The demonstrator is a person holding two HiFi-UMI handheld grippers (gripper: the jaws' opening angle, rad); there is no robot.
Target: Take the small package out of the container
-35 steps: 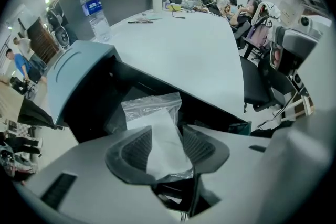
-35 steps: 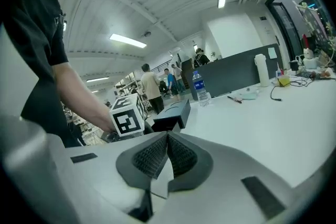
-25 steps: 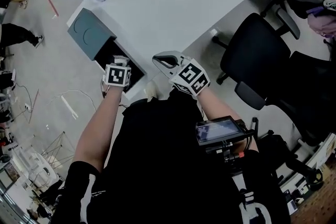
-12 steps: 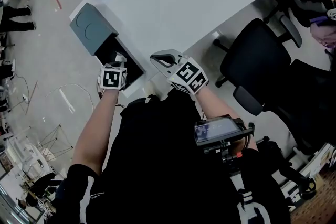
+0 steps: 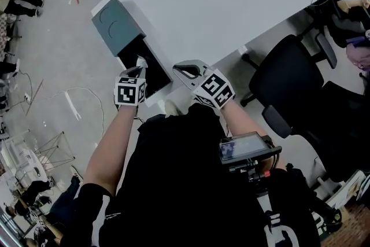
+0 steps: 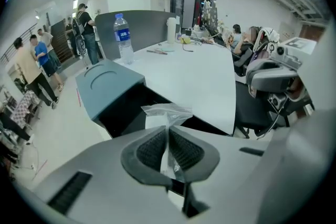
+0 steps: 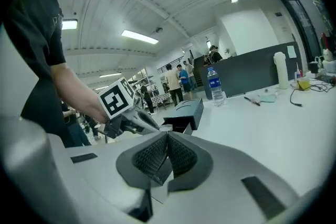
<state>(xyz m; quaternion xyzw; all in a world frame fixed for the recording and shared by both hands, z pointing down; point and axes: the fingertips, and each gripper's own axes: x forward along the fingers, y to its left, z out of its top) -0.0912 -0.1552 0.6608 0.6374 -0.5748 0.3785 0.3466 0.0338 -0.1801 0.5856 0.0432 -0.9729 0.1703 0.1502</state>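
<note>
Left gripper view showed the left gripper's (image 6: 168,134) fingers (image 6: 151,148), just closed, pinching the small package (image 6: 167,111). Right gripper view showed the right gripper's (image 7: 167,139) fingers (image 7: 149,157) together, empty.

So the small package (image 6: 167,111), a crinkly clear plastic baggie, is pinched upright in the left gripper (image 6: 168,136) right over the container (image 5: 151,66), a black box with its grey-green lid (image 5: 114,23) flipped open.

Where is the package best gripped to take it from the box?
By one thin flat edge, from above: the package is thin clear film, and the box opens upward. The left gripper has just closed its jaws on it this way.
</note>
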